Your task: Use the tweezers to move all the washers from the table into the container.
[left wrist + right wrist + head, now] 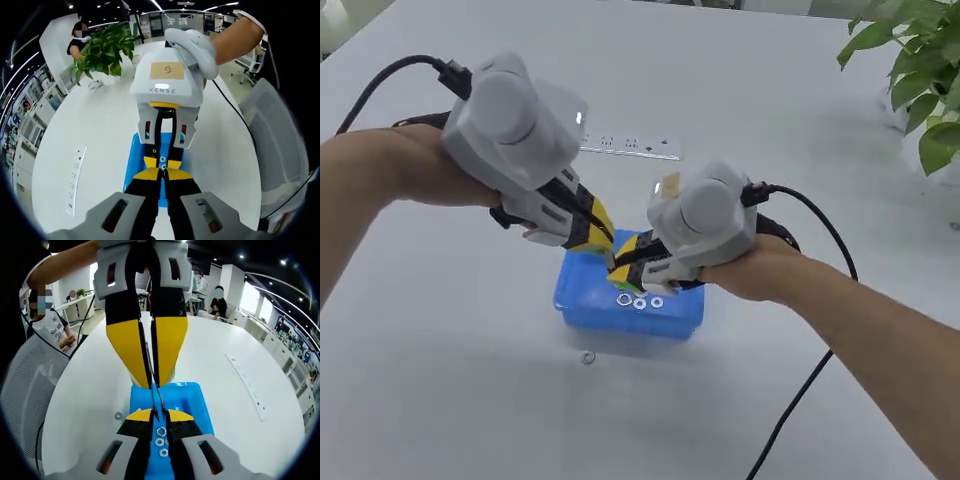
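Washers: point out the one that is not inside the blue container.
The lone washer lying on the white table, just off the blue container on its near side. The other three washers sit in a row inside it.

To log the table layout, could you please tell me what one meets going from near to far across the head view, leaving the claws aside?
Loose washer on the table → blue container → white power strip.
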Tool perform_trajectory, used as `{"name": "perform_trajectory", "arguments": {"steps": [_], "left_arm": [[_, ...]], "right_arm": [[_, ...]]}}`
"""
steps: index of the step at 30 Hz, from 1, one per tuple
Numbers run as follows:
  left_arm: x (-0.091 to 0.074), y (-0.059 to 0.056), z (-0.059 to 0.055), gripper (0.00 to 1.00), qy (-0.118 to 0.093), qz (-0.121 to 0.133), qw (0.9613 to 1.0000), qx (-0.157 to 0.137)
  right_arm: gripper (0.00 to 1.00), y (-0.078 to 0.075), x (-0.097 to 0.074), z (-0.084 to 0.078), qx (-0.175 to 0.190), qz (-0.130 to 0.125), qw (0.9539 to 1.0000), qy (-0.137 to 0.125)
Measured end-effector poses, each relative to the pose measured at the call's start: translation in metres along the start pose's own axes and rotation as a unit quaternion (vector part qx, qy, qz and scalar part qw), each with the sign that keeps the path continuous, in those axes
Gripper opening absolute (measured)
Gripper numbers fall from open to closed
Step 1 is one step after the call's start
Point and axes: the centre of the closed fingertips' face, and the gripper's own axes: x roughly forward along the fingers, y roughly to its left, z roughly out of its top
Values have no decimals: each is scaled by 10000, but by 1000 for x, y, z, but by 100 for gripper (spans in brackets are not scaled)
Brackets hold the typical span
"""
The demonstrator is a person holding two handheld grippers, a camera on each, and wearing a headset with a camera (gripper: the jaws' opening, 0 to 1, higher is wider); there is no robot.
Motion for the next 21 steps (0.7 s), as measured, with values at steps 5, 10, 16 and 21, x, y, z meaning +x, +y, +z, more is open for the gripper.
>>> {"name": "perform_trajectory", "arguments": {"steps": [5,10,16,21], "left_arm": [[-7,-7,1,6,14,10,10000,12],[-13,-14,2,6,20,20,10000,15],[-18,-27,-1,6,17,27,10000,-45],[-20,-37,-5,6,57,-1,10000,-82]], "right_arm": [[11,7,-3,6,-36,-12,10000,-7],[11,15,-4,11,-69,-16,10000,-21],[11,27,-2,15,-71,18,10000,-41],[12,37,1,16,-58,69,9999,-59]]}}
